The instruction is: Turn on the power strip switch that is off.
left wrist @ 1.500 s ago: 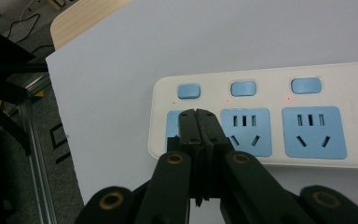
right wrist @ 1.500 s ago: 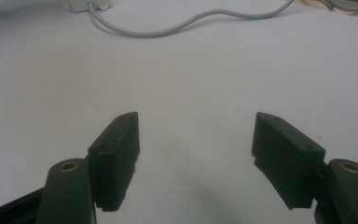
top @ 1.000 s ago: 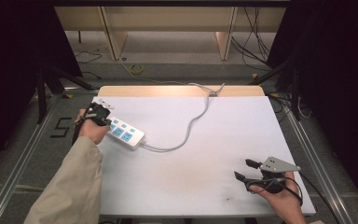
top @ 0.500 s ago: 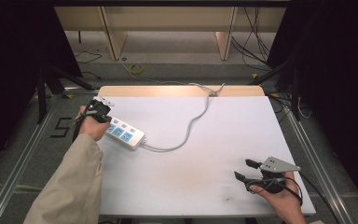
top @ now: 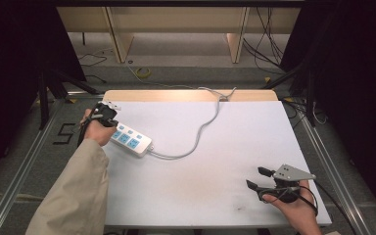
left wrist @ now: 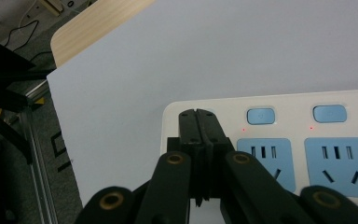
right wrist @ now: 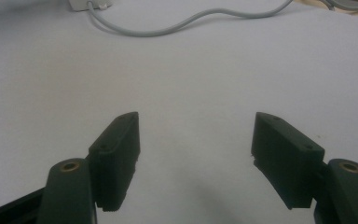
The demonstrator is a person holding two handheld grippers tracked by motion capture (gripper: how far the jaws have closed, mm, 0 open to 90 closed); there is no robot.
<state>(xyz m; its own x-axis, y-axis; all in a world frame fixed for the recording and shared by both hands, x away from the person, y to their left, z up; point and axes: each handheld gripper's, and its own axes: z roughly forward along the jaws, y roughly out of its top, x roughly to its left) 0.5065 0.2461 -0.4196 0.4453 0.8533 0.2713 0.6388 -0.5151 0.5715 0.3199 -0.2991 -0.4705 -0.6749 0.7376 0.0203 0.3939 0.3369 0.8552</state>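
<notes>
High view sits up above the near edge of the bench (top: pixel 200 196), looking forward and down, so the whole top plus the floor behind fits in frame. Left gripper view rides really close, looking down along the left tool (left wrist: pixel 199 116) at the power strip (left wrist: pixel 307 154), which the high view has at left centre (top: pixel 129 140). Right gripper view hangs low over the bench, facing across it past the right tool (right wrist: pixel 196 140); the grey cord (right wrist: pixel 177 25) along its top edge also shows in the high view (top: pixel 200 132).

Beige sleeve (top: pixel 76 191); black brass-riveted hand-held gripper (left wrist: pixel 199 122)
</notes>
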